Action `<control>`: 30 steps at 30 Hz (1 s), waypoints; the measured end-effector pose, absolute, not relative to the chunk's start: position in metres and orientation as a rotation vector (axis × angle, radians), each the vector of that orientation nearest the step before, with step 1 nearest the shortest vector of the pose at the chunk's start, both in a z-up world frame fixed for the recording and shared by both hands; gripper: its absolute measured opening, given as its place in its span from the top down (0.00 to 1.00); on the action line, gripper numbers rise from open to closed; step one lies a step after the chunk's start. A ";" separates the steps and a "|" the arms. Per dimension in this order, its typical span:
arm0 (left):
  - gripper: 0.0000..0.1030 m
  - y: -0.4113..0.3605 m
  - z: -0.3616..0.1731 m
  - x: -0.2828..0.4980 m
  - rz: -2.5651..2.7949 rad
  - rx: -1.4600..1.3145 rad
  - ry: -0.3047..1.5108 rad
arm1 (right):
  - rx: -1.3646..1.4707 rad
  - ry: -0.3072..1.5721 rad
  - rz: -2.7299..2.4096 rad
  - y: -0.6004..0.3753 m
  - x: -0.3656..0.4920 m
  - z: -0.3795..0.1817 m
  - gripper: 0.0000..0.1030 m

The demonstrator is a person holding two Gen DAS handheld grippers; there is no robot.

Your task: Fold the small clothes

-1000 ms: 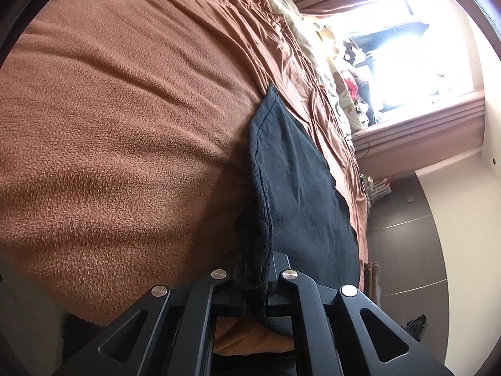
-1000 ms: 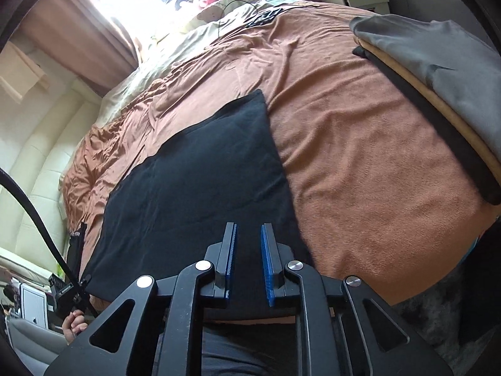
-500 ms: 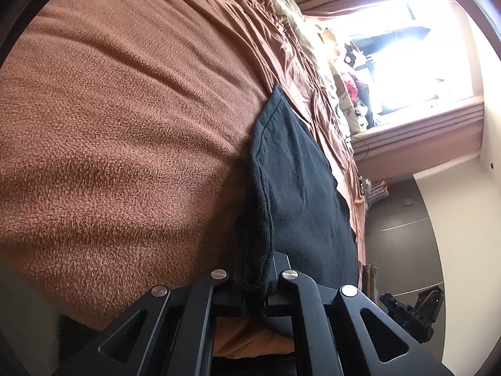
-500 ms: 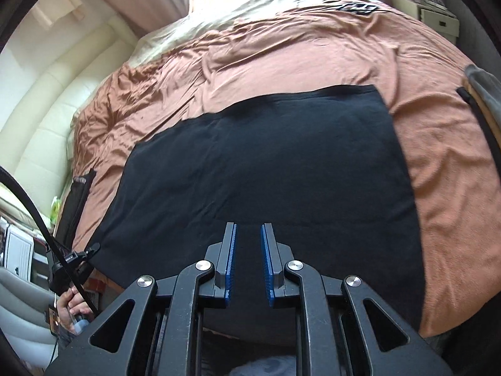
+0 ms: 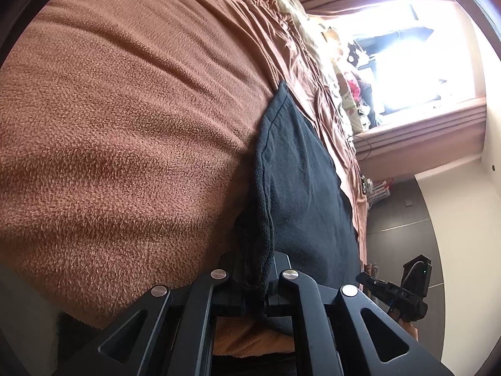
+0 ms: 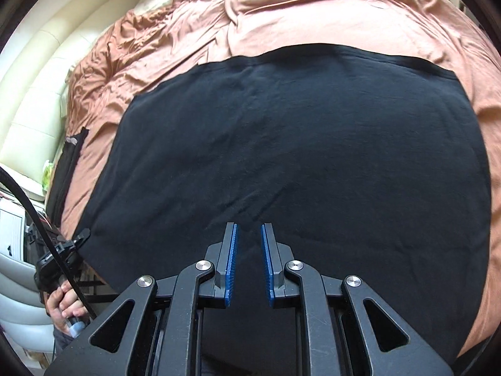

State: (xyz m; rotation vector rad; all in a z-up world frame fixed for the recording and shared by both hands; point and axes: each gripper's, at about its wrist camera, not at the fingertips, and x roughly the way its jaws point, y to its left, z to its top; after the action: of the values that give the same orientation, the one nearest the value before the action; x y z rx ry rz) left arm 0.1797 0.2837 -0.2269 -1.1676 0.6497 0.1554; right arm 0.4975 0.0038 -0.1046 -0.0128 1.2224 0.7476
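Since a second ago the right gripper has swung over the black garment, fingers apart and holding nothing. It lies flat on the brown blanket. The left gripper pinches its edge, probably to anchor the fold.

Right gripper: you are swinging it over the black garment, which is now filling its view.
Grey clothes pile: dropping out of sight.

Blown-out glare from the window, strong fisheye bending, dark vignetted corners, sharp focus.
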 end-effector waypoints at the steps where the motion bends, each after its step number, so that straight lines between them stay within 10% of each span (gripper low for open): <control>1: 0.94 0.283 -0.227 0.180 0.156 -1.167 0.651 | -0.019 1.232 0.751 0.010 0.503 -0.108 0.88; 30: 0.93 0.285 -0.236 0.178 0.155 -1.222 0.648 | -0.139 1.204 0.679 0.110 0.600 -0.143 0.89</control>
State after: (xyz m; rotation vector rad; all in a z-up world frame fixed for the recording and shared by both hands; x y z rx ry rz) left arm 0.1782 0.2855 -0.2364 -1.2225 0.6482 0.1548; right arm 0.5997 0.1098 -0.1427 -0.1385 1.2042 0.6794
